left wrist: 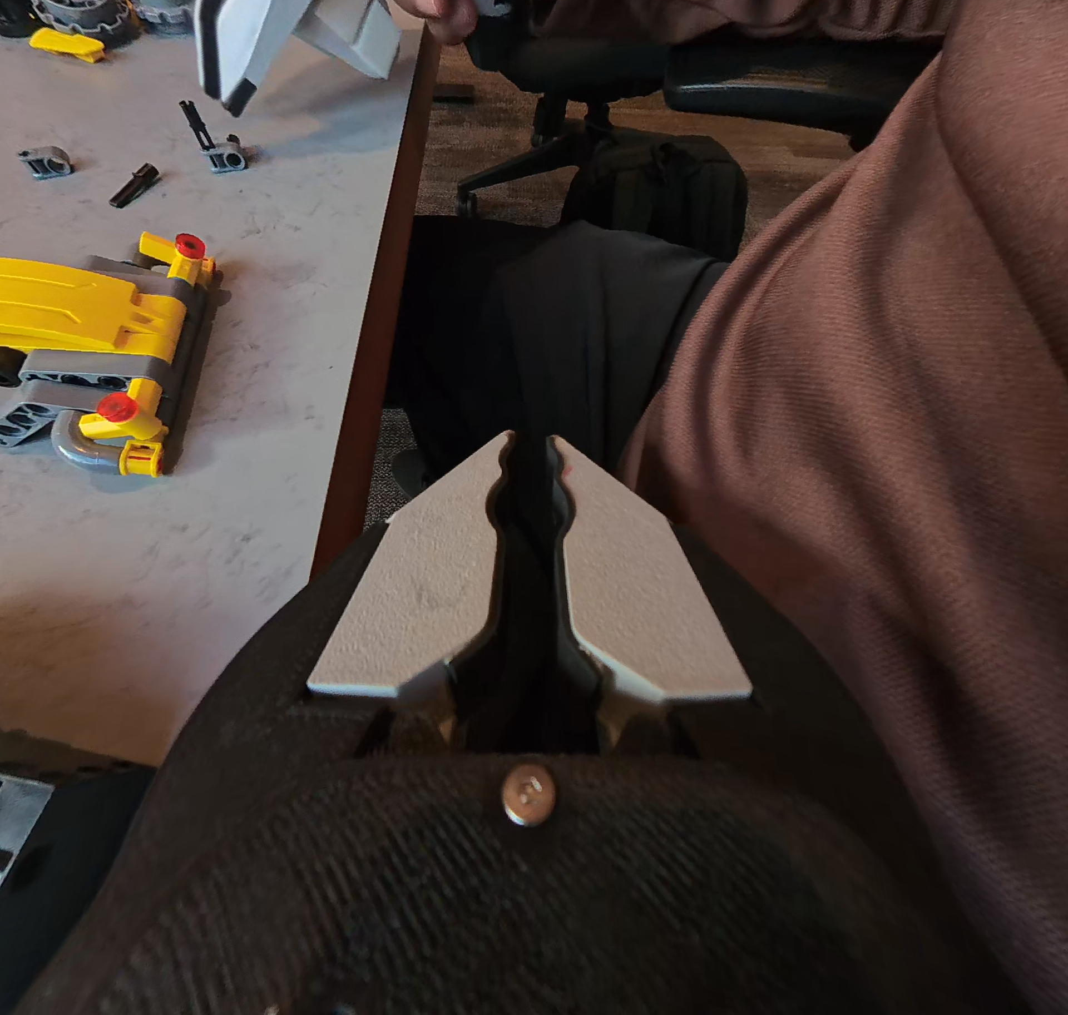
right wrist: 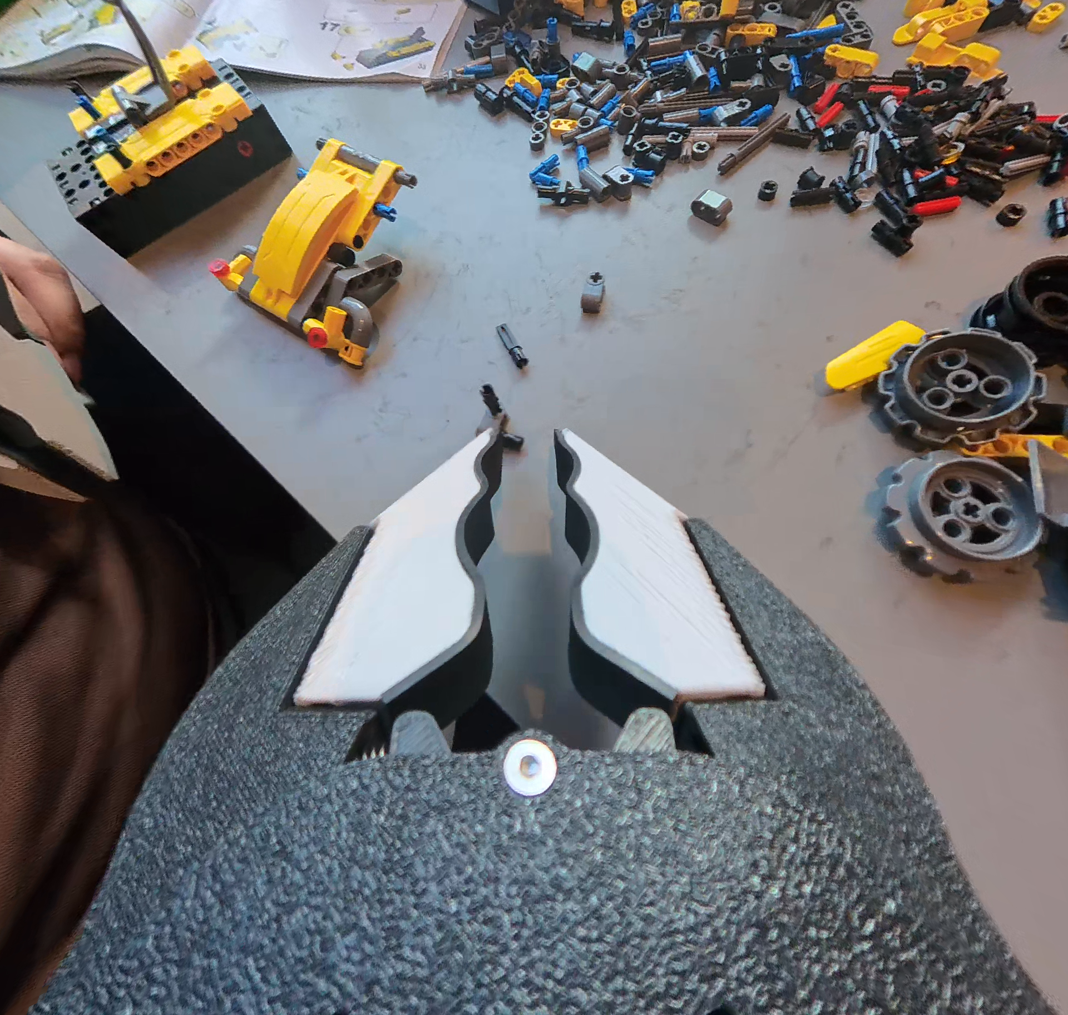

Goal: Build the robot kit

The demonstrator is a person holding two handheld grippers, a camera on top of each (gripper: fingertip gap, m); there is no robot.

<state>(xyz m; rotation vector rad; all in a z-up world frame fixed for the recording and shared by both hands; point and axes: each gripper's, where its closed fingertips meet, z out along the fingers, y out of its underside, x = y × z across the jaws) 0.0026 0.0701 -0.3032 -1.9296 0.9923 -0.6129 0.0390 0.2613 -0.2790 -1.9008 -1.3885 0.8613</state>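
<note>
My right gripper (right wrist: pixel 527 438) hovers low over the grey table (right wrist: pixel 664 409), jaws a narrow gap apart and empty. A small grey connector with a black pin (right wrist: pixel 497 412) lies just off its left fingertip, partly hidden by it. A loose black pin (right wrist: pixel 512 346) and a grey connector (right wrist: pixel 593 292) lie farther ahead. In the left wrist view the right gripper (left wrist: pixel 237 100) hangs over that same connector with pin (left wrist: pixel 222 149). My left gripper (left wrist: pixel 530 438) is off the table's edge, pointing at a person's dark trousers (left wrist: pixel 578 323) and brown sleeve (left wrist: pixel 867 409), slightly open with nothing seen in it.
A yellow and grey assembly (right wrist: pixel 315 253) (left wrist: pixel 98 323) lies near the table edge (left wrist: pixel 370 323). A black block topped with yellow beams (right wrist: pixel 167 138) and an open booklet (right wrist: pixel 260 11) stand behind. A pile of small parts (right wrist: pixel 809 63) and grey sprocket wheels (right wrist: pixel 959 386) fill the right. An office chair (left wrist: pixel 578 91) stands beyond. My right fingertips sit around 20 cm from my left ones. The loose black pin (right wrist: pixel 512 346) lies some 5 cm from my right tips, 20 cm from my left tips. The left camera catches it too, in the left wrist view (left wrist: pixel 133 184). Measured from the fingertips, the grey connector (right wrist: pixel 593 292) is 7 cm or so from the right gripper and 25 cm from the left.
</note>
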